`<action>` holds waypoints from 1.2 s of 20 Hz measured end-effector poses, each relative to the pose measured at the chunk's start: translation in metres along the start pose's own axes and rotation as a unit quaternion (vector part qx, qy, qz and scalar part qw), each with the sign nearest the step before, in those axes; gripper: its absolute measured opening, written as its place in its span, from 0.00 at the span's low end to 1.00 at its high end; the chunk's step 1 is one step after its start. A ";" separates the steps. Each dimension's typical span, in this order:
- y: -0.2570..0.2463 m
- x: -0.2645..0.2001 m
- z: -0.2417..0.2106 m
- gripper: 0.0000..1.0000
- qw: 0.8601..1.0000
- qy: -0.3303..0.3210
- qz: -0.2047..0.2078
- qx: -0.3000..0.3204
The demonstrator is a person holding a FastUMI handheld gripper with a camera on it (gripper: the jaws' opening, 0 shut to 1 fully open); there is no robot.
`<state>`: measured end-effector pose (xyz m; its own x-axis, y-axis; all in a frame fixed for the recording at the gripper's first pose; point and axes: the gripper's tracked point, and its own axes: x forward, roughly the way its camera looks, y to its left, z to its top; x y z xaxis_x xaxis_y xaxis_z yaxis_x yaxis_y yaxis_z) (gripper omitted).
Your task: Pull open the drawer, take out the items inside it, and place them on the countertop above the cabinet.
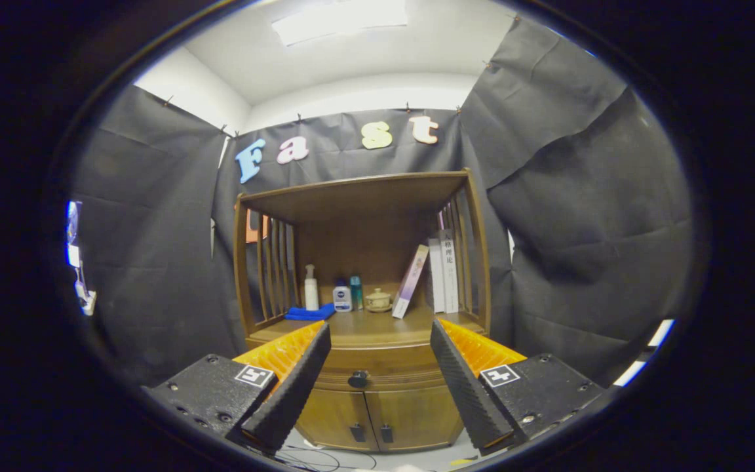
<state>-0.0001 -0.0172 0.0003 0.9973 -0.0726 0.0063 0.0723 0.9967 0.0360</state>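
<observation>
- The hand-held gripper hangs in the air with its fingers spread wide and nothing between them; it is well short of the brown wooden cabinet.
- Between the fingers, further off, sits the closed wooden drawer with its small dark round knob. What lies inside it is hidden behind the shut front.
- Below the drawer are two wooden cabinet doors, each with a small dark handle; the outer edges of the doors and both ends of the drawer front are covered by the fingers.
- The wooden surface above the drawer has bare room along its front edge and in the middle.
- At the back of it stand a white pump bottle, a white jar with a dark blue label, a slim teal bottle and a small beige lidded pot; they are too small to make out in detail.
- A folded blue cloth lies beside the pump bottle, near the slatted wooden side rail on that side.
- A pale book leans against upright white books by the opposite slatted side.
- A wooden top shelf roofs the open space.
- Thin dark cables lie on the pale floor at the cabinet's foot, partly cut off.
</observation>
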 end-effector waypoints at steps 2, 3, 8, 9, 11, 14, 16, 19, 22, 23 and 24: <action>-0.001 0.004 -0.011 0.99 1.000 0.007 -0.006 0.003; 0.001 0.006 -0.017 0.99 1.000 0.016 -0.004 0.003; 0.006 0.026 -0.037 0.98 1.000 0.013 -0.009 0.022; 0.006 0.033 -0.042 0.98 0.999 0.014 -0.012 0.036; 0.010 0.047 -0.060 0.98 0.999 0.023 -0.009 0.030; 0.006 0.072 -0.085 0.99 0.999 0.034 -0.014 0.002; 0.008 0.089 -0.101 0.99 0.999 0.041 -0.009 0.004; 0.011 0.116 -0.132 0.99 0.998 0.063 -0.010 -0.003; 0.017 0.140 -0.159 0.99 0.997 0.077 -0.006 -0.027; 0.021 0.147 -0.167 0.99 0.996 0.083 -0.002 -0.032; 0.025 0.153 -0.176 0.99 0.995 0.092 0.001 -0.037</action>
<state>0.1559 0.0032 -0.1734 0.9819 -0.0697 -0.1761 0.0640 0.9972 -0.0378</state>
